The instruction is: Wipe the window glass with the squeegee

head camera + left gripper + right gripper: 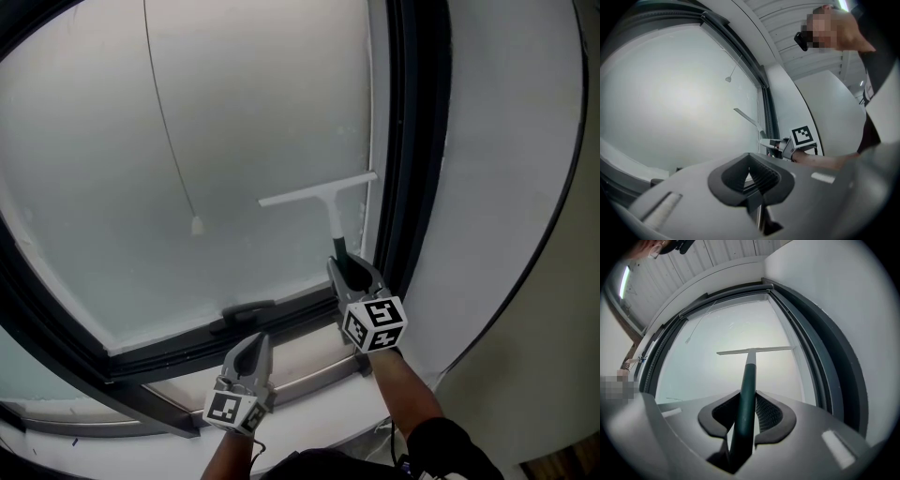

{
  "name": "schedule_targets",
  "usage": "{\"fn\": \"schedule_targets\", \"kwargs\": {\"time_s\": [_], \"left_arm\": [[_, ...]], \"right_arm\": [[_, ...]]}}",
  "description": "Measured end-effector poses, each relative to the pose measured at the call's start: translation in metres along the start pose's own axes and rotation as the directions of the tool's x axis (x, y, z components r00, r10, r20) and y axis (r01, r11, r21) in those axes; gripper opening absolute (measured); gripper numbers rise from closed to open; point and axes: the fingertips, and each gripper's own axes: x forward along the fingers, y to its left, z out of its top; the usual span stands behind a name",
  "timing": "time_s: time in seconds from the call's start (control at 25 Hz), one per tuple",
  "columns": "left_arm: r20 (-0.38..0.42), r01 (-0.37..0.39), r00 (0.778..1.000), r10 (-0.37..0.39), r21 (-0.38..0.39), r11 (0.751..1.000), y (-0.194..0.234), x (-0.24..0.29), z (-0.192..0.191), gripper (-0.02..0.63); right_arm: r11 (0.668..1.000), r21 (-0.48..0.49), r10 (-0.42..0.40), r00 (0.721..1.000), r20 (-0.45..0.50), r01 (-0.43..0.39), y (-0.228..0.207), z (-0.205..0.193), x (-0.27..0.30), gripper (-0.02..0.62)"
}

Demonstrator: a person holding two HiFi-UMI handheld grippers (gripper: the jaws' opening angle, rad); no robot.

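Observation:
A squeegee (323, 195) with a white blade and a dark green handle (747, 394) rests its blade against the frosted window glass (187, 159), near the pane's right edge. My right gripper (354, 274) is shut on the handle, and the blade (754, 350) lies level across the glass ahead of it. Low in the head view, over the sill, my left gripper (249, 354) is shut with nothing between its jaws. From the left gripper view the squeegee (749, 119) and the right gripper (780, 146) show off to the right.
A dark window frame (412, 141) runs up the right of the pane and along its bottom (234, 337). A thin cord with a small white pull (197, 225) hangs over the glass. A dark handle (248, 309) sits on the lower frame. A white wall (506, 187) lies right.

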Motion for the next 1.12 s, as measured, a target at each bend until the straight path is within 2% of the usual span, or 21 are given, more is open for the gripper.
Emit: {"fn": "schedule_targets", "kwargs": {"time_s": [1.12], "left_arm": [[-0.018,-0.002,1.000,0.002,0.003,1.000,0.006,-0.001,-0.007,-0.002]], "right_arm": [[0.998,0.056,-0.026,0.998,-0.064,0.030,0.002,-0.047,-0.011,0.092]]}}
